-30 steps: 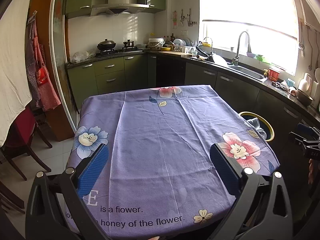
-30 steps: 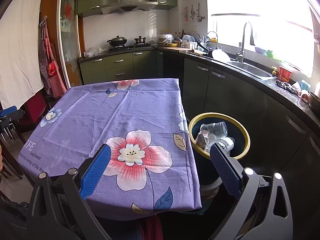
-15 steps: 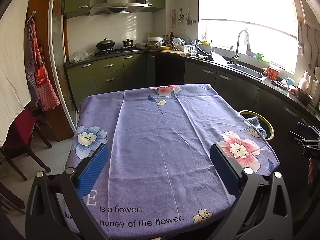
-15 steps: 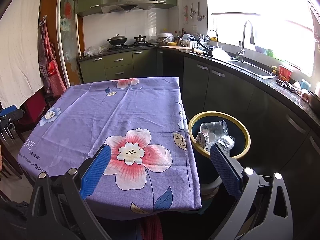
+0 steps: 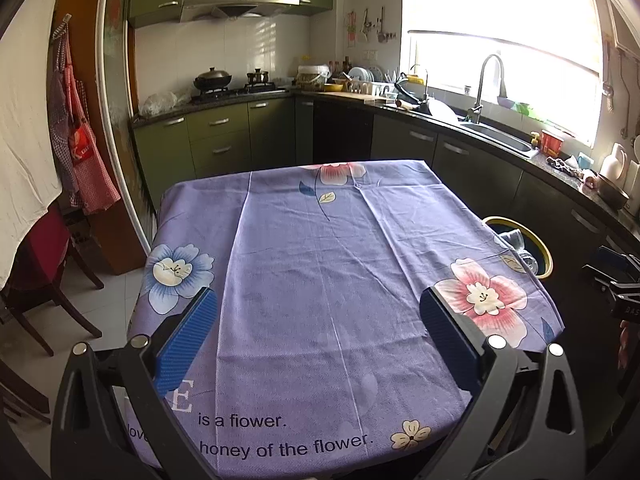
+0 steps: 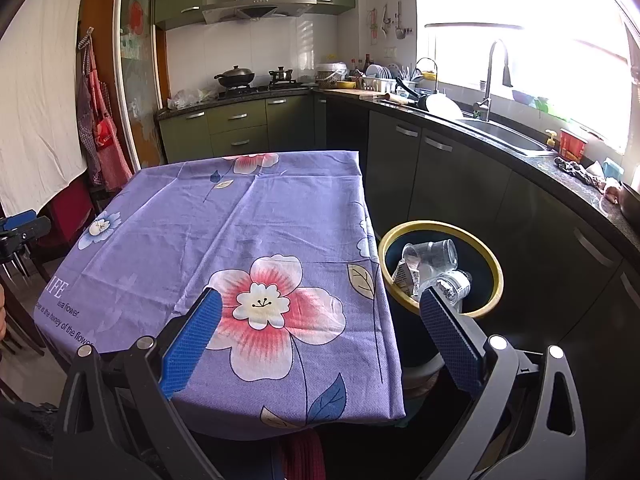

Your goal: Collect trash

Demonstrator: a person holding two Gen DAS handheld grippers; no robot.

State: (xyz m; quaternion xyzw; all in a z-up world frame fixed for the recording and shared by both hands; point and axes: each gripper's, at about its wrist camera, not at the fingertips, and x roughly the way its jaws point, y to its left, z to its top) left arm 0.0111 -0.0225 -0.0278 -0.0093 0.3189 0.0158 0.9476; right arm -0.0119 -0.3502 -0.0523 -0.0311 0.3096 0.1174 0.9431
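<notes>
A yellow-rimmed dark bin [image 6: 486,248] stands on the floor right of the table; it also shows in the left wrist view [image 5: 542,250]. Inside lie a clear plastic cup [image 6: 430,254], a clear bottle [image 6: 454,284] and a crumpled wrapper [image 6: 404,276]. The table wears a purple flowered cloth [image 5: 320,272], which also shows in the right wrist view [image 6: 224,240], with nothing lying on it. My left gripper [image 5: 318,326] is open and empty over the table's near edge. My right gripper [image 6: 320,328] is open and empty over the table's near right corner, beside the bin.
Dark kitchen cabinets and a counter with a sink [image 6: 500,136] run along the right and back. A stove with pots [image 5: 218,80] is at the back. A red chair [image 5: 44,264] and hanging aprons [image 5: 80,152] stand at the left. The right gripper's body [image 5: 616,280] shows at the right edge.
Both views have shifted only slightly; the grippers stay open and empty and the trash in the bin has not moved.
</notes>
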